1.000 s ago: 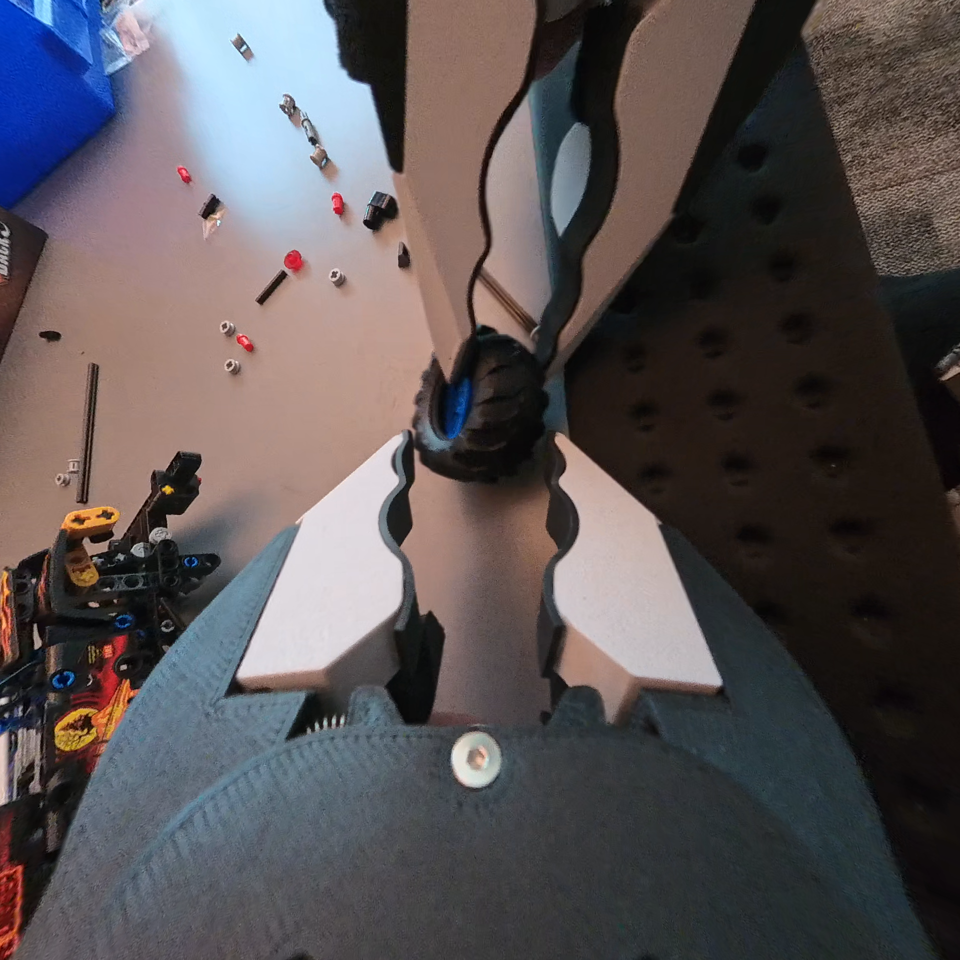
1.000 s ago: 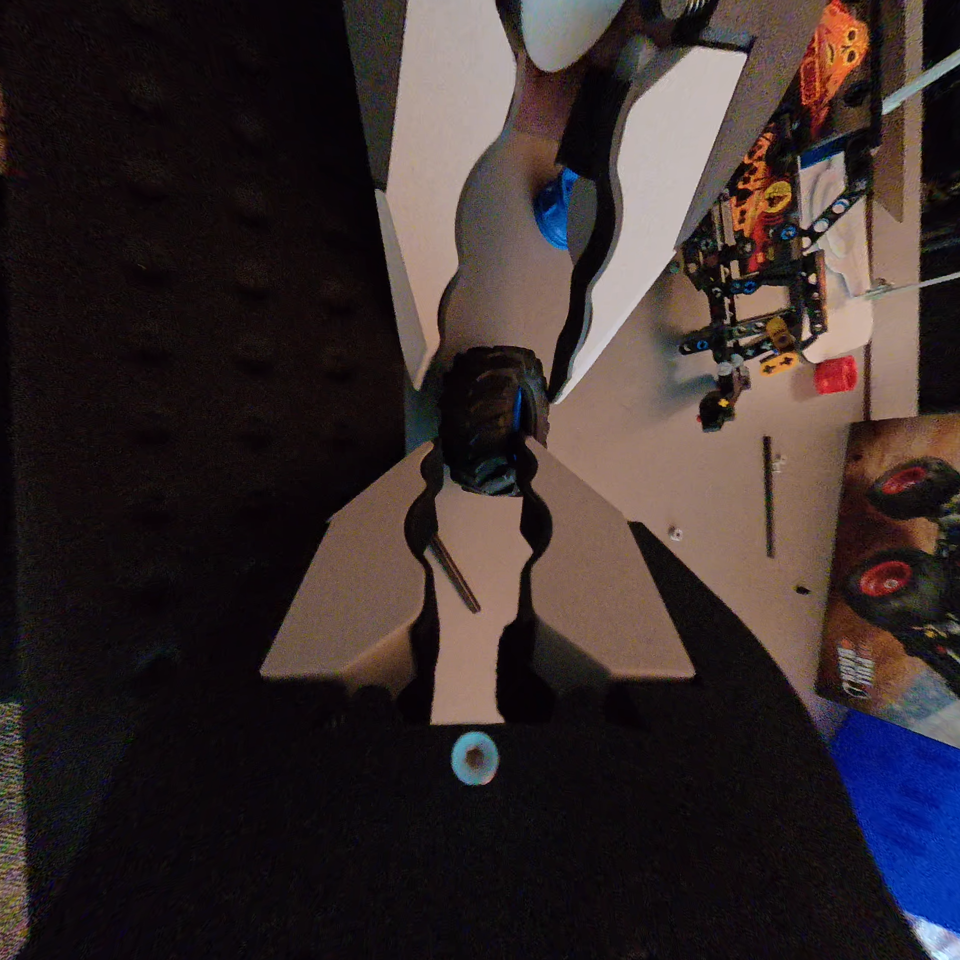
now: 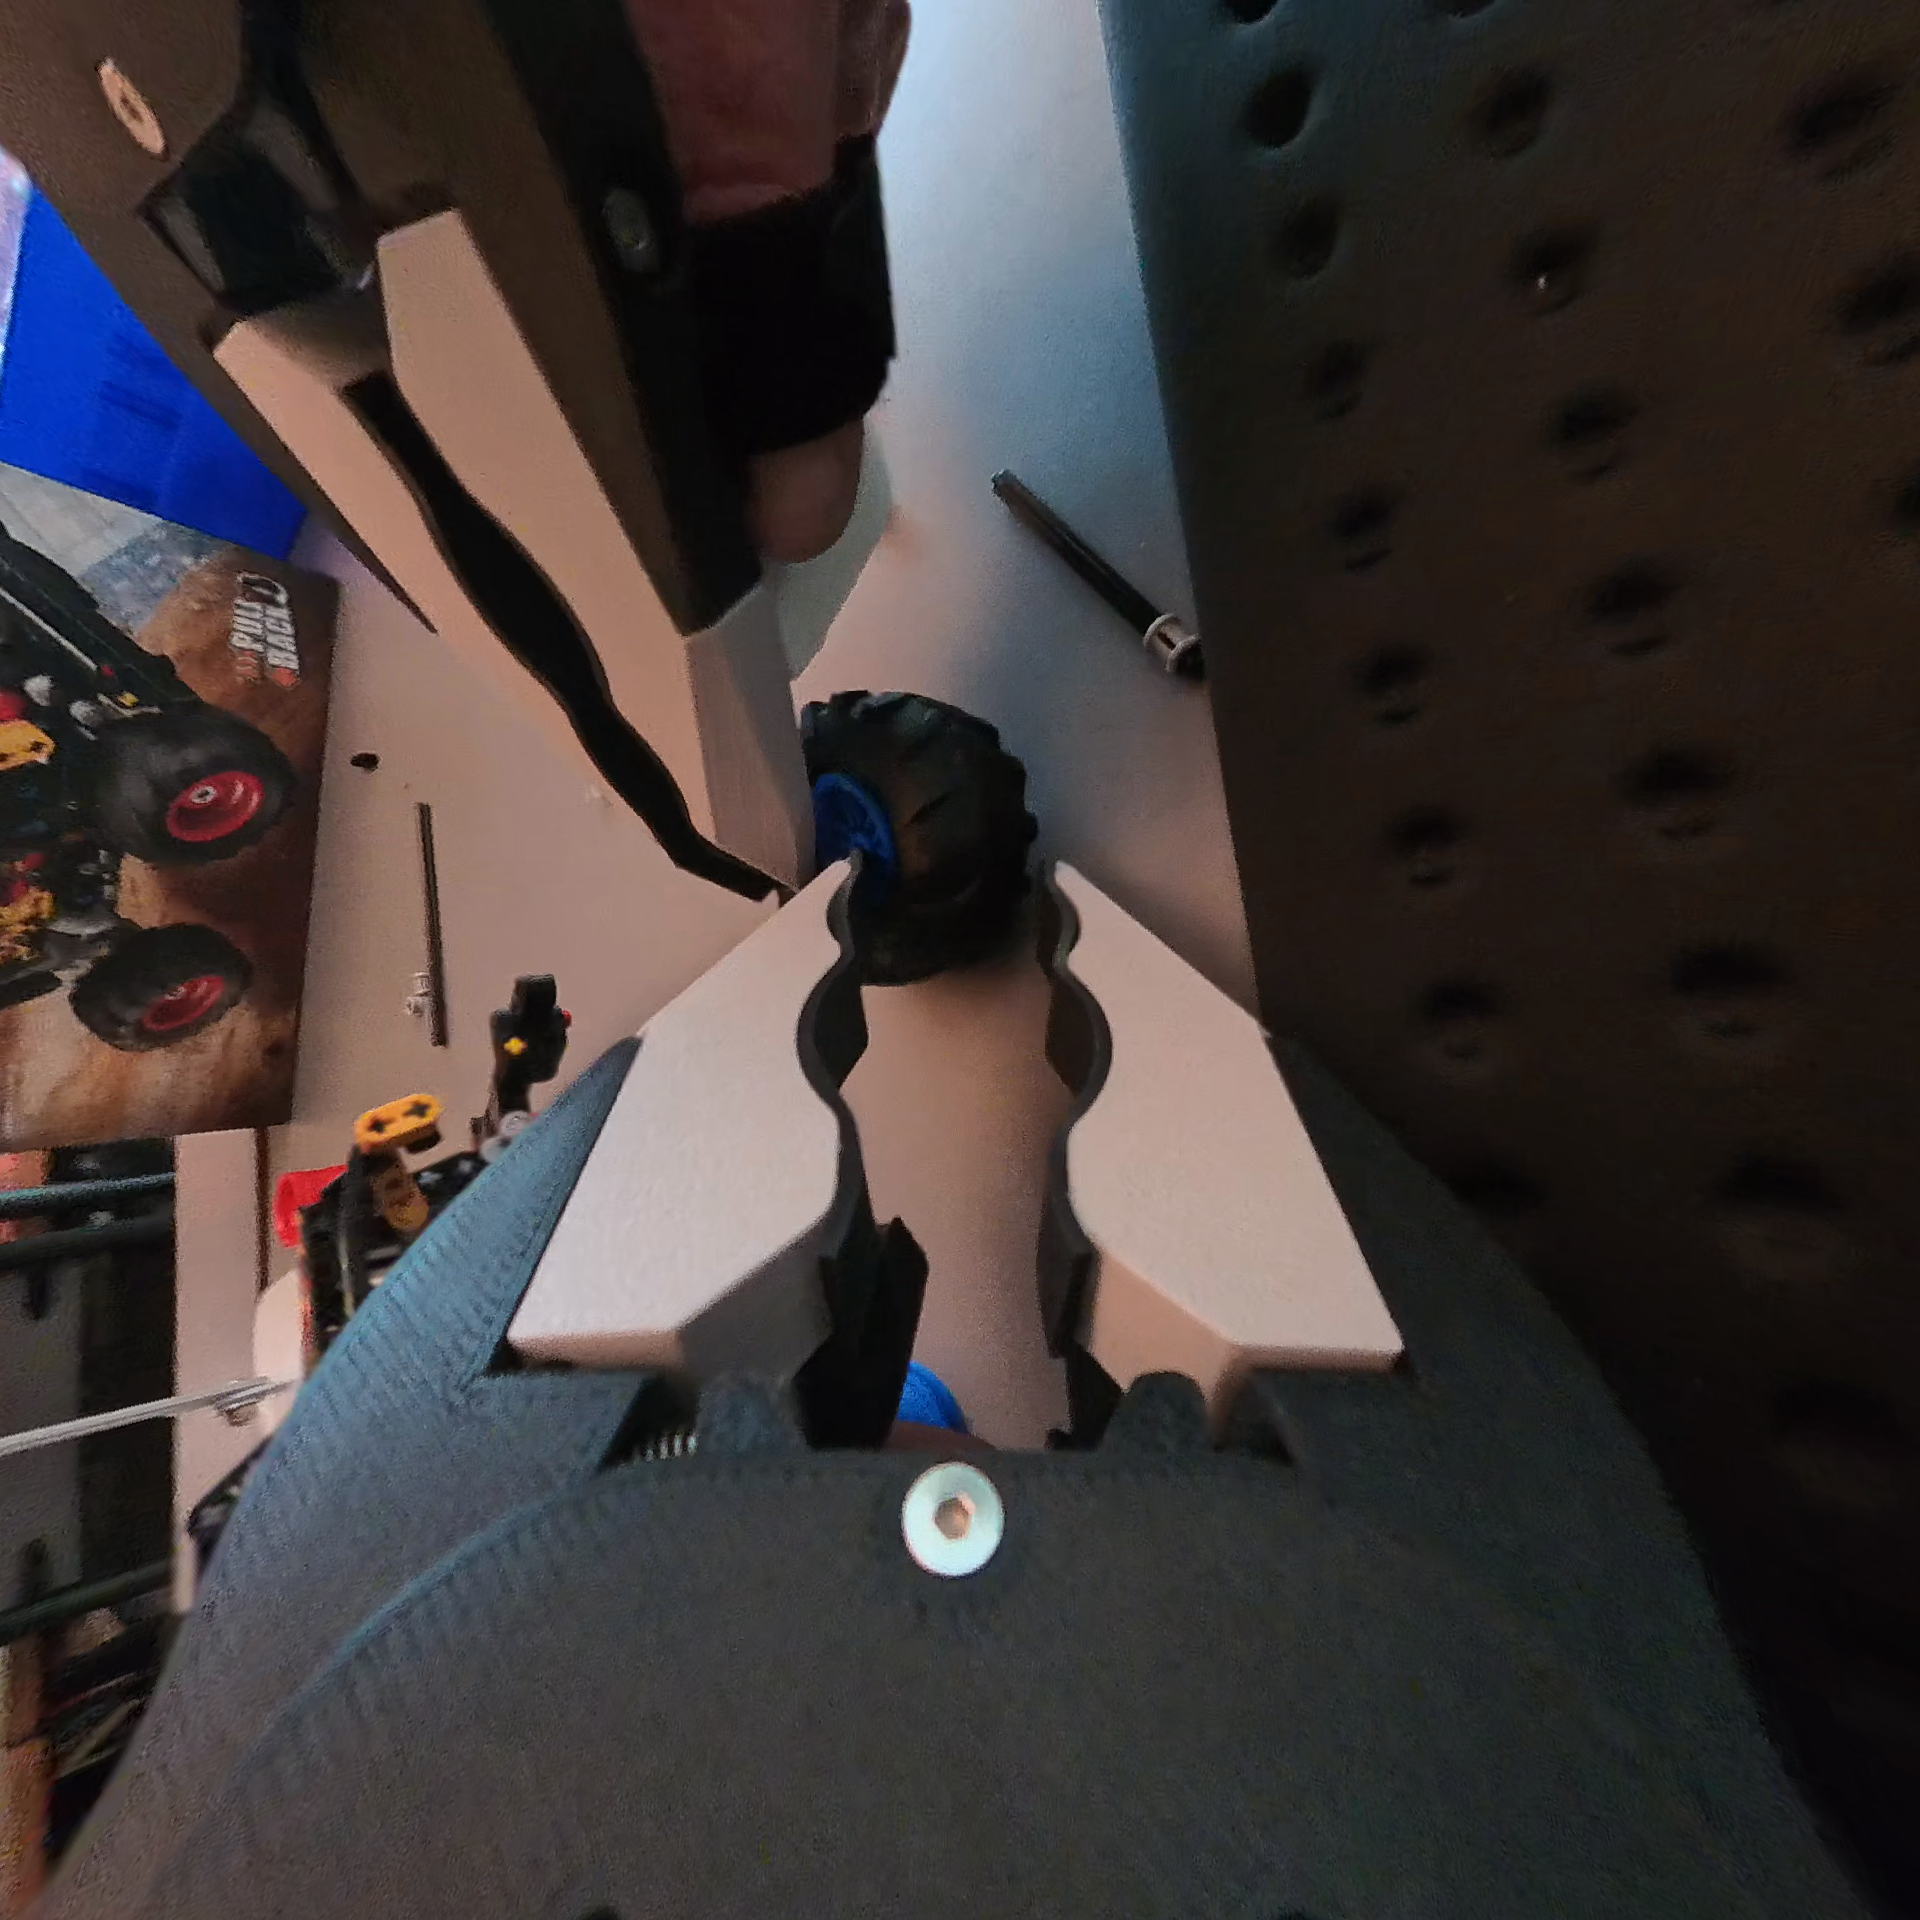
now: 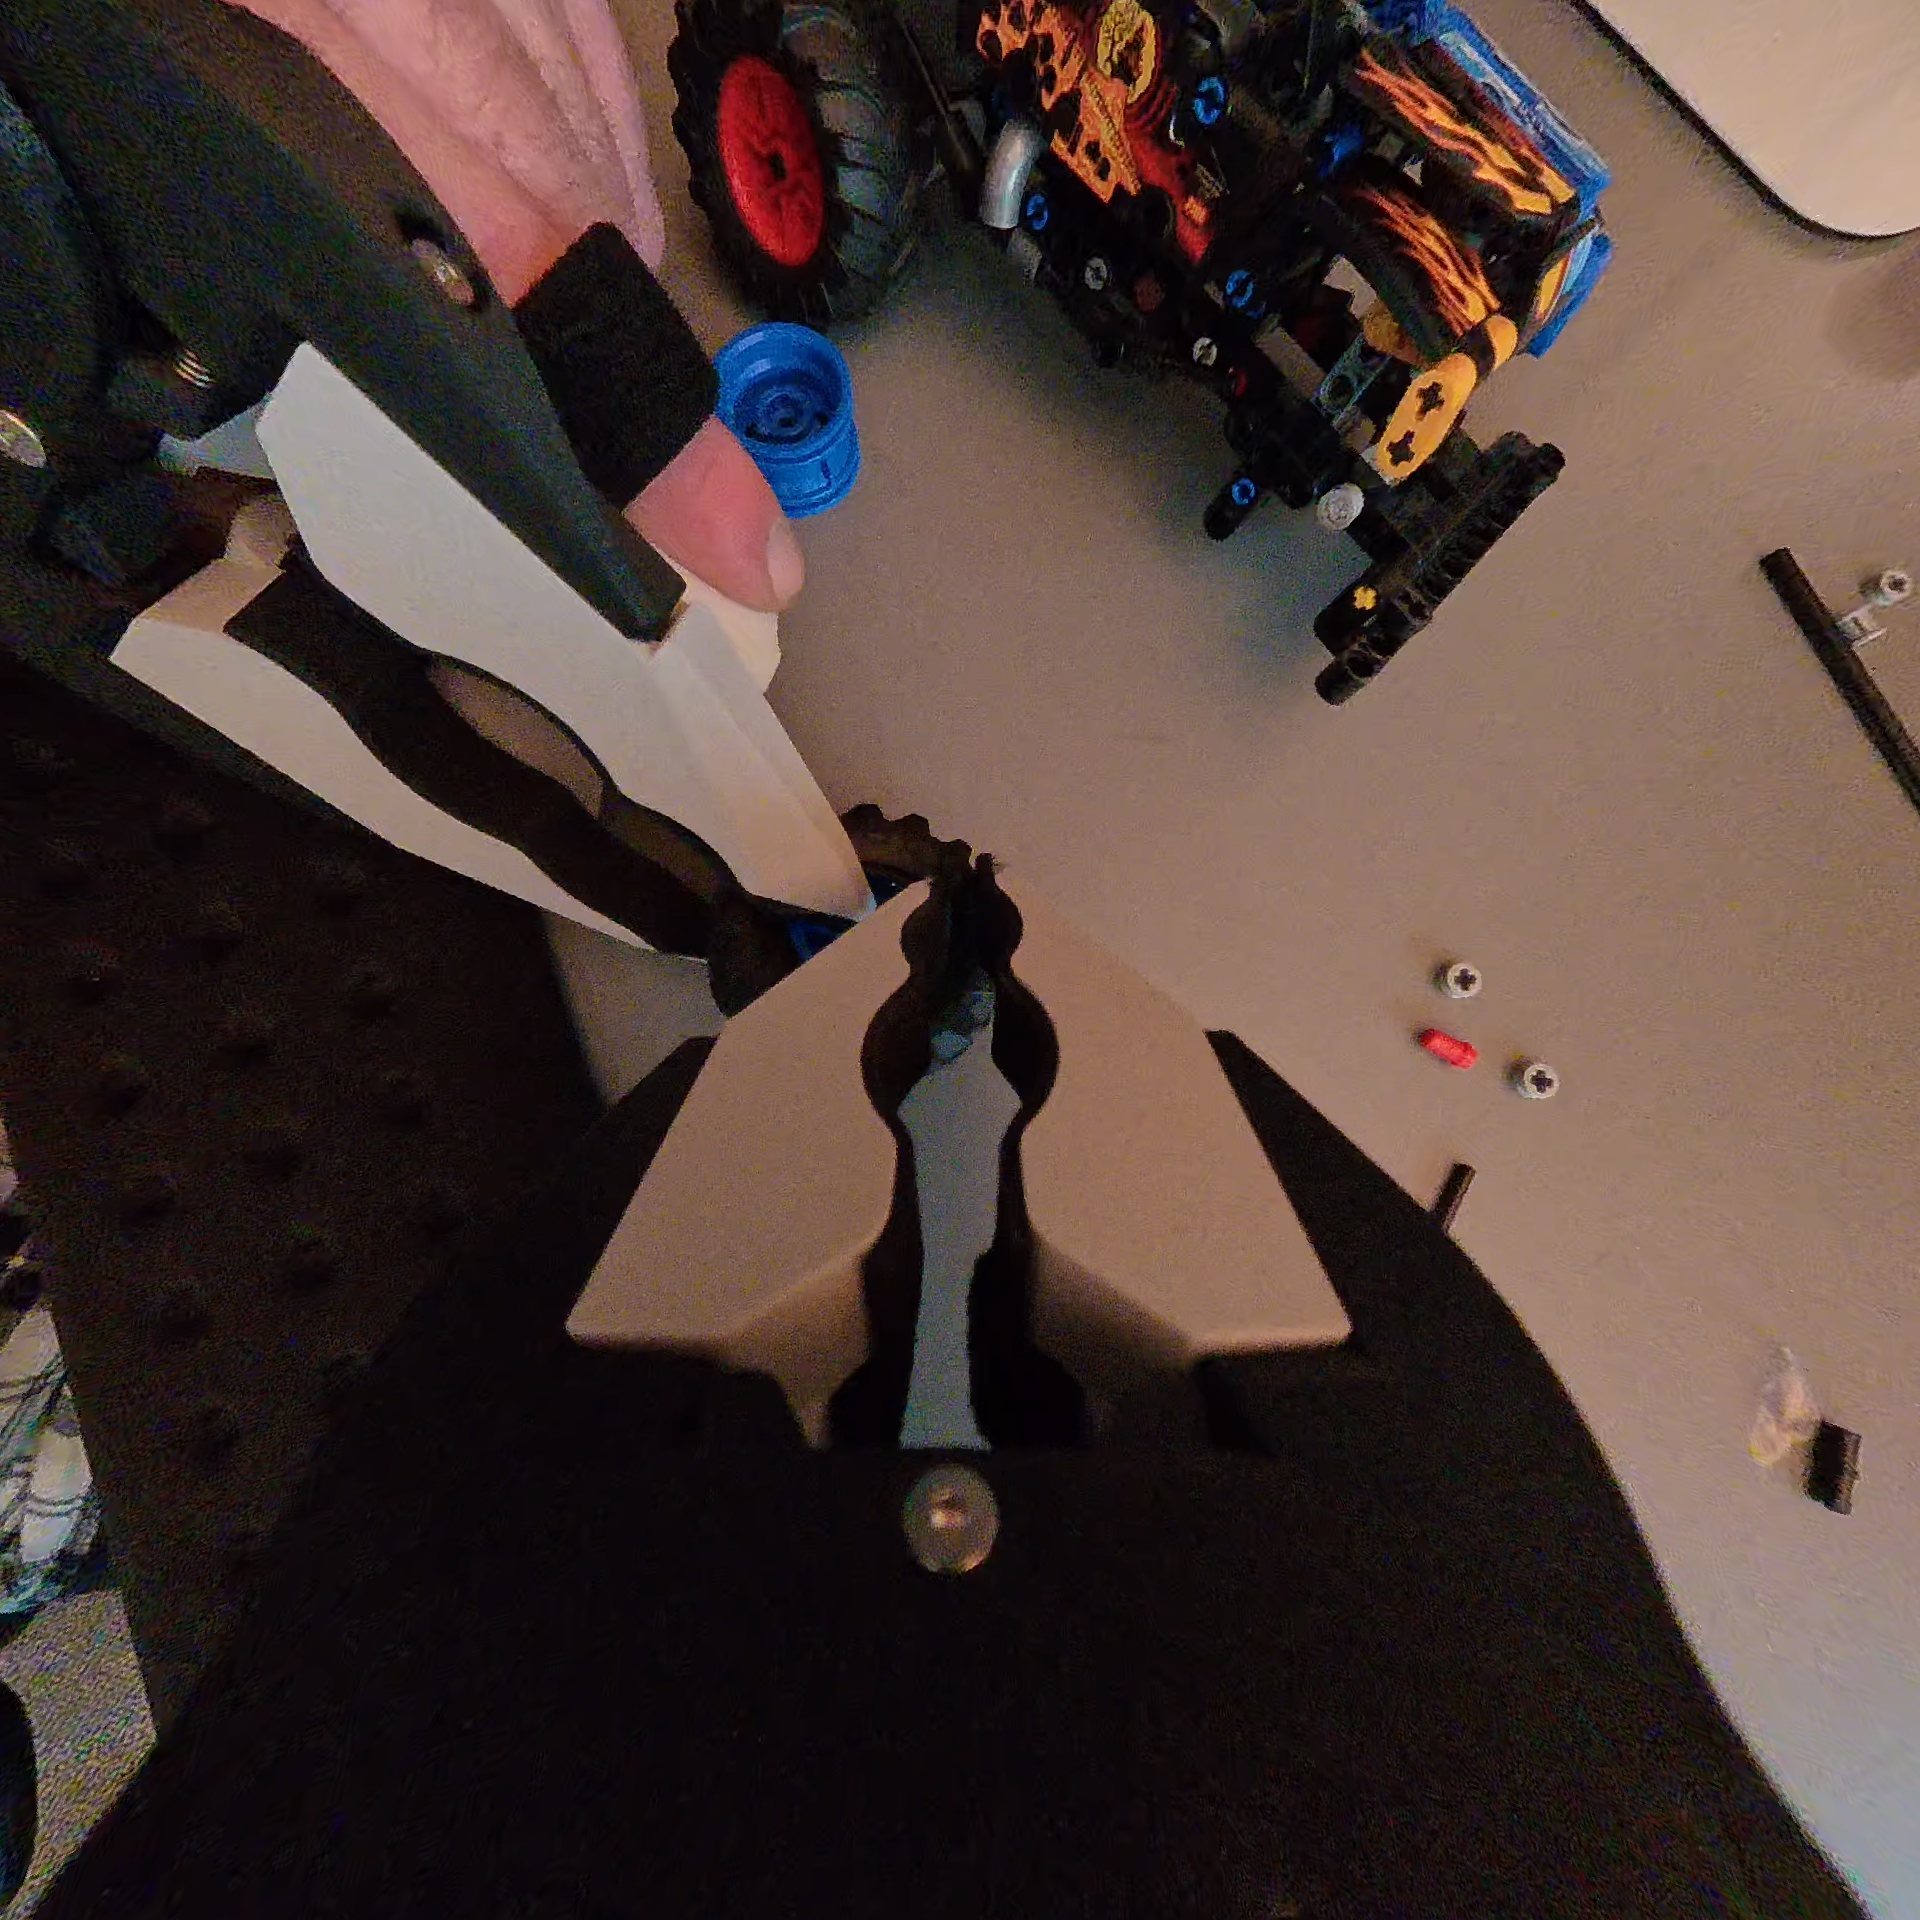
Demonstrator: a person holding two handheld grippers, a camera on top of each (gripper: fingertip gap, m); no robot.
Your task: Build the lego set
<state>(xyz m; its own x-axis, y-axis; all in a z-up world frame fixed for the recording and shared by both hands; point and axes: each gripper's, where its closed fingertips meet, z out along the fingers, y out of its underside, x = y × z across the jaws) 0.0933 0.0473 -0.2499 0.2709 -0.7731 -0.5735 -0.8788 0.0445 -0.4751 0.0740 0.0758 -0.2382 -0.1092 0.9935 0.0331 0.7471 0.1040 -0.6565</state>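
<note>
Grey tabletop (image 4: 1299, 935) carries the whole job, with a dark perforated panel (image 3: 1558, 727) along its edge. Landmark: the black tyre (image 3: 935, 831) with a blue hub, standing on the tabletop beside that panel.

Left gripper (image 3: 945, 883): jaws part open, tips set on either side of the tyre and touching it; whether they clamp it cannot be told. Right gripper (image 4: 961, 883): jaws nearly closed, pinching the tyre's tread edge at the tips.

Progress, as a judgement: the truck (image 4: 1247, 208) is largely assembled, with a body and at least one red-hubbed wheel (image 4: 790, 156) fitted. Fitting this tyre to its hub appears to be the step in hand. A spare blue hub (image 4: 790, 416) lies between the tyre and the truck, so at least one more wheel remains. Loose bushes (image 4: 1462, 979), a red pin (image 4: 1447, 1047) and a black axle (image 4: 1839, 665) lie unused, well apart from the tyre.

View differences: only the left wrist view shows the instruction booklet (image 3: 156, 831) and a second axle (image 3: 1091, 566) beyond the tyre. Only the right wrist view shows the truck's body, the fitted wheel and the small loose parts.
</note>
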